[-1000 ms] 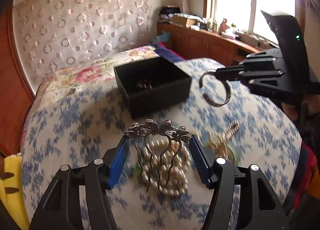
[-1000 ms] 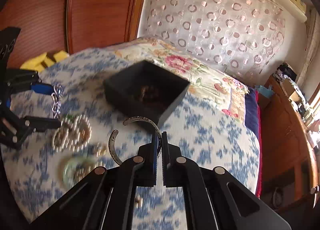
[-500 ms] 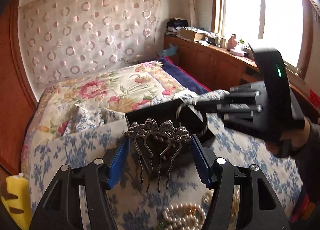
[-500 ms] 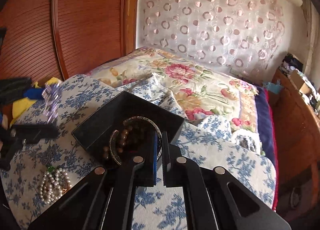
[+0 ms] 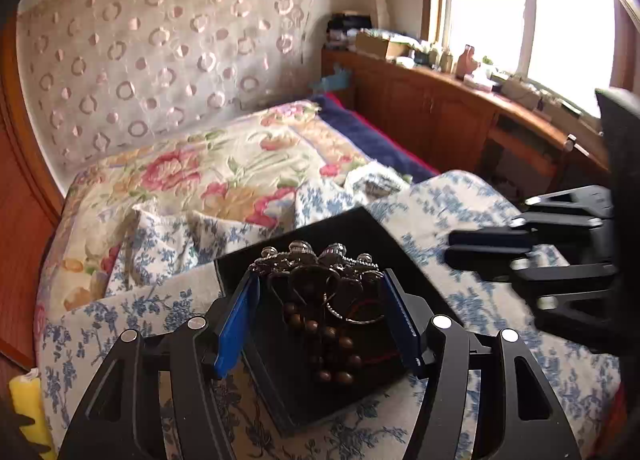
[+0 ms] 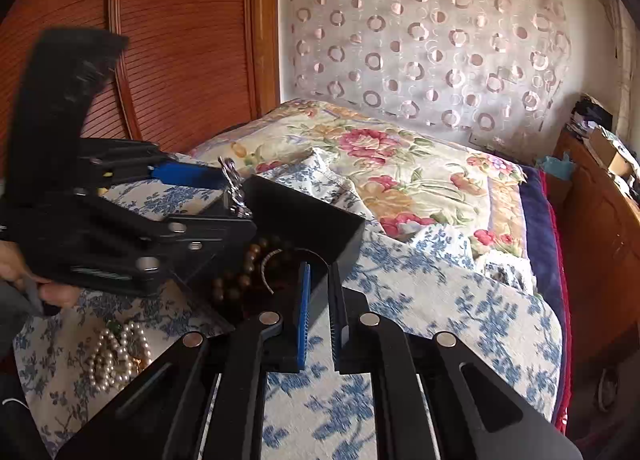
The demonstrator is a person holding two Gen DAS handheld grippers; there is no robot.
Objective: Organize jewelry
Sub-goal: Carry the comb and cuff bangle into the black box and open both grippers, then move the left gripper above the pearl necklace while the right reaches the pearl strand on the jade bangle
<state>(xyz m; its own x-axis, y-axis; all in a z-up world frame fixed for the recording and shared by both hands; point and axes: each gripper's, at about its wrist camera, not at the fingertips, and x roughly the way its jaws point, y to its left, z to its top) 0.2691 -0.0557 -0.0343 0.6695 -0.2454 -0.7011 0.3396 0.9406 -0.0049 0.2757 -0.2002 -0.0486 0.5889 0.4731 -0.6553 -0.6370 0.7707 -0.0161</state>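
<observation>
- Only the right wrist view is showing the pearl necklace [image 6: 114,356] lying beside the black box [image 6: 320,220].
- The box is holding brown beads [image 5: 328,344] and a silver bangle [image 6: 280,260].
- The left gripper [image 5: 320,300] is pinching a hair comb [image 5: 316,260] over the box; the right gripper [image 6: 319,292], jaws just opening, is gripping nothing.

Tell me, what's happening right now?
Left gripper clamps hair comb over black box. Right gripper just parted, silver bangle in box. Nothing blocking.

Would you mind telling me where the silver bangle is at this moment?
The silver bangle lies inside the black box beside the brown bead string, just ahead of the right gripper, whose jaws have just been opening with nothing between them.
</observation>
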